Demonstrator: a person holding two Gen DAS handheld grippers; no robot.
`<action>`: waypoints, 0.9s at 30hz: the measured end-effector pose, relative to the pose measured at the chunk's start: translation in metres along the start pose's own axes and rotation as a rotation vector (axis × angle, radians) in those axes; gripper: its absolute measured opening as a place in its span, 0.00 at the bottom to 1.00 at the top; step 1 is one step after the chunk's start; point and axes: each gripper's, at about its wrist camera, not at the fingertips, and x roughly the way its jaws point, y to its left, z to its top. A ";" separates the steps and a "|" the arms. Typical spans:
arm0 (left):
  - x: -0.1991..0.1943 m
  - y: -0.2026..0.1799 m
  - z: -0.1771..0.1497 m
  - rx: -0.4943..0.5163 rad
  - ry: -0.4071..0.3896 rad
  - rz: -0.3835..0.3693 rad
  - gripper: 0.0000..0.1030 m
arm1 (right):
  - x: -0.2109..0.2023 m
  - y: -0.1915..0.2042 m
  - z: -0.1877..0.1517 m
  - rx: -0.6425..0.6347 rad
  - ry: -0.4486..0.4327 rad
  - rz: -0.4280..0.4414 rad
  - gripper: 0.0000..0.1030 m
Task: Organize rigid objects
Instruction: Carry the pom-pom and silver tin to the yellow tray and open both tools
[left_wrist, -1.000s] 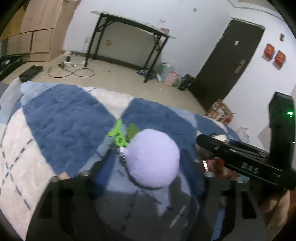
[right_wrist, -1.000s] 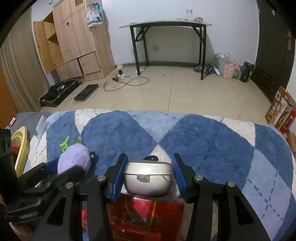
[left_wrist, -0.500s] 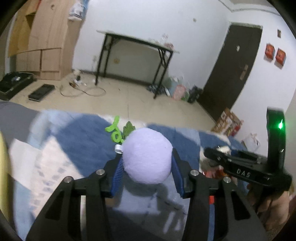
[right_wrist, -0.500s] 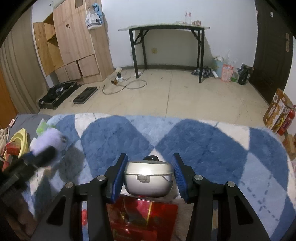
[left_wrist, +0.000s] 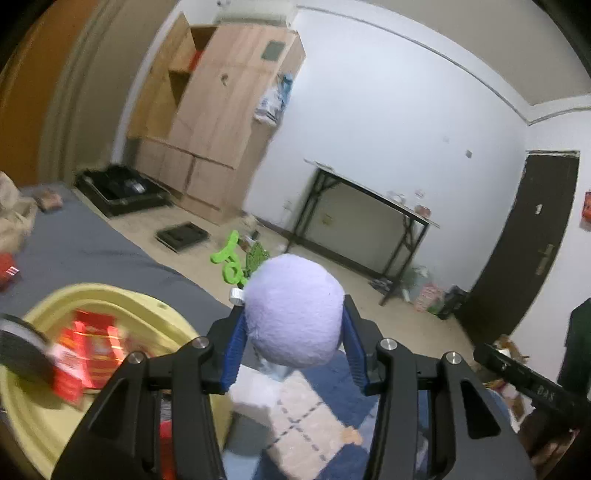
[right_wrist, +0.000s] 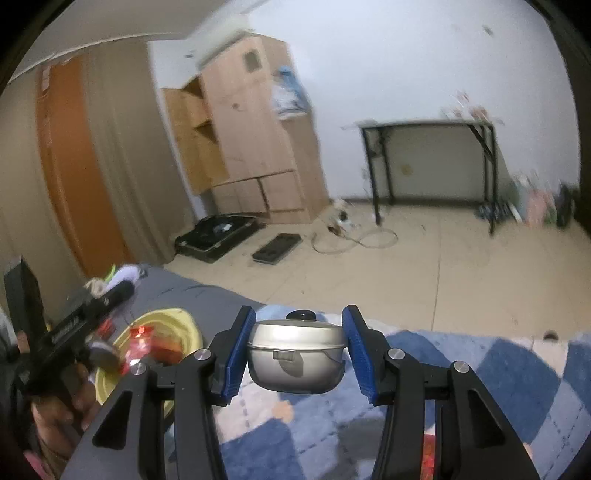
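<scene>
Left tool (left_wrist: 293, 345) clamps a purple plush ball (left_wrist: 293, 310) above the bed's edge beside a yellow basin (left_wrist: 33, 417); right tool (right_wrist: 297, 356) grips a small silver pot (right_wrist: 297, 363) over the blue checked blanket (right_wrist: 498, 373)

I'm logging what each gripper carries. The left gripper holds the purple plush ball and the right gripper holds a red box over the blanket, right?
Not quite. The right gripper holds a small silver pot with a black knob, not a red box; the right wrist view shows it between the blue pads. The left gripper does hold the purple plush ball.
</scene>
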 end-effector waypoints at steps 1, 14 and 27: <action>-0.008 -0.005 -0.001 0.025 -0.011 0.023 0.47 | -0.002 0.009 0.000 -0.037 0.003 -0.004 0.47; -0.032 0.139 -0.040 0.017 0.220 0.345 0.48 | 0.054 0.113 -0.030 -0.243 0.114 0.209 0.47; -0.024 0.152 -0.059 0.017 0.441 0.130 0.48 | 0.181 0.243 -0.035 -0.508 0.339 0.260 0.47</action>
